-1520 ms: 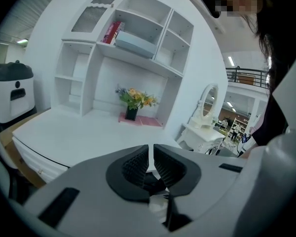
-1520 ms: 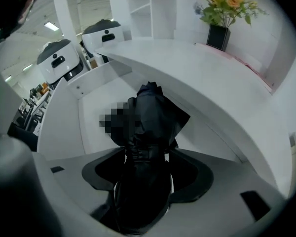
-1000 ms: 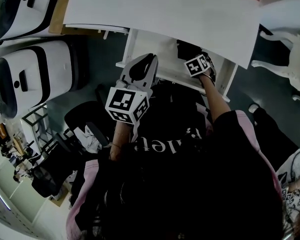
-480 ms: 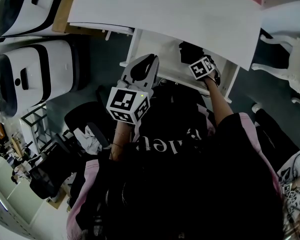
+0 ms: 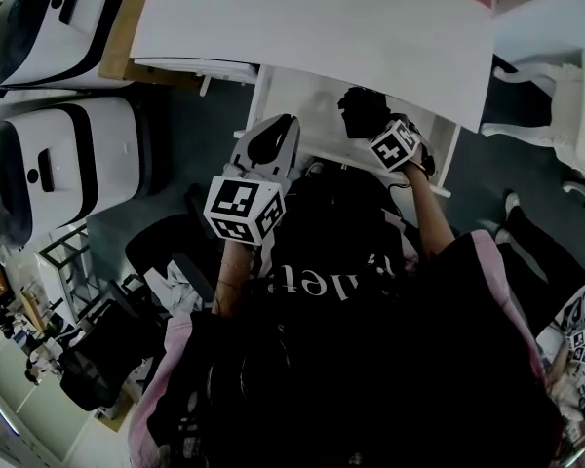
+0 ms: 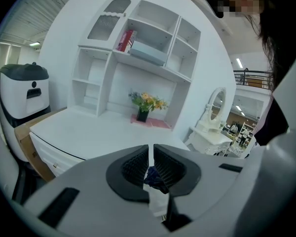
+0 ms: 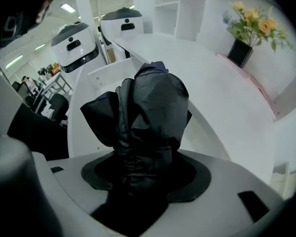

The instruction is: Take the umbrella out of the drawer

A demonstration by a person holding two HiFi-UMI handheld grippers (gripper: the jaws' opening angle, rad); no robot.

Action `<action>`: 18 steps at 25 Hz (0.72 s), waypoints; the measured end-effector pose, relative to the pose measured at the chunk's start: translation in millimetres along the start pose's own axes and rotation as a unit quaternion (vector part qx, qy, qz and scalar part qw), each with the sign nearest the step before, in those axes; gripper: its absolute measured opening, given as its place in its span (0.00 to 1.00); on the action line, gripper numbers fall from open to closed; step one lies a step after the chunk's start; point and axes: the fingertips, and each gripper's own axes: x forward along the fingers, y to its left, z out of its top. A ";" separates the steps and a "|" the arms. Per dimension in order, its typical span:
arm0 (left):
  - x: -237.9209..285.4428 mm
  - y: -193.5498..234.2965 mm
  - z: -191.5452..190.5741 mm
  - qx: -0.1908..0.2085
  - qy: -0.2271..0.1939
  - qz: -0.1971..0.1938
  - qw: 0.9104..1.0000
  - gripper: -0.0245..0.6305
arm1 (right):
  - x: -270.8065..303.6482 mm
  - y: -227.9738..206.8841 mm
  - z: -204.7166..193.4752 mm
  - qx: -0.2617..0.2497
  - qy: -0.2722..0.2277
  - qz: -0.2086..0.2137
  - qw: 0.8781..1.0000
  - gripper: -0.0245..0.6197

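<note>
Two grippers in the head view: the left gripper (image 5: 278, 125) hovers at the near-left edge of the open drawer (image 5: 307, 100), while the right gripper (image 5: 382, 135) holds the black umbrella (image 5: 361, 113) over the drawer's right end. Left gripper view: jaws clenched together, gripping nothing. Right gripper view: jaws clamped round the bunched umbrella, white desk (image 7: 222, 98) beyond.

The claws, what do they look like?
Both the left claw and right claw are pale grey plastic with black ribbed pads inside. Each carries a cube of black-and-white square markers. The person wears a black top with pink trim.
</note>
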 end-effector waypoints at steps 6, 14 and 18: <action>-10.0 5.6 -0.8 0.003 -0.006 -0.012 1.000 0.10 | -40.3 15.4 10.6 0.060 -0.042 -0.004 0.997 0.47; -24.6 4.0 1.8 0.012 -0.016 -0.039 0.999 0.10 | -111.6 26.0 28.0 0.156 -0.126 -0.042 0.979 0.47; -32.7 -4.7 1.6 0.022 -0.017 -0.063 0.998 0.10 | -146.0 33.3 31.6 0.198 -0.172 -0.064 0.963 0.47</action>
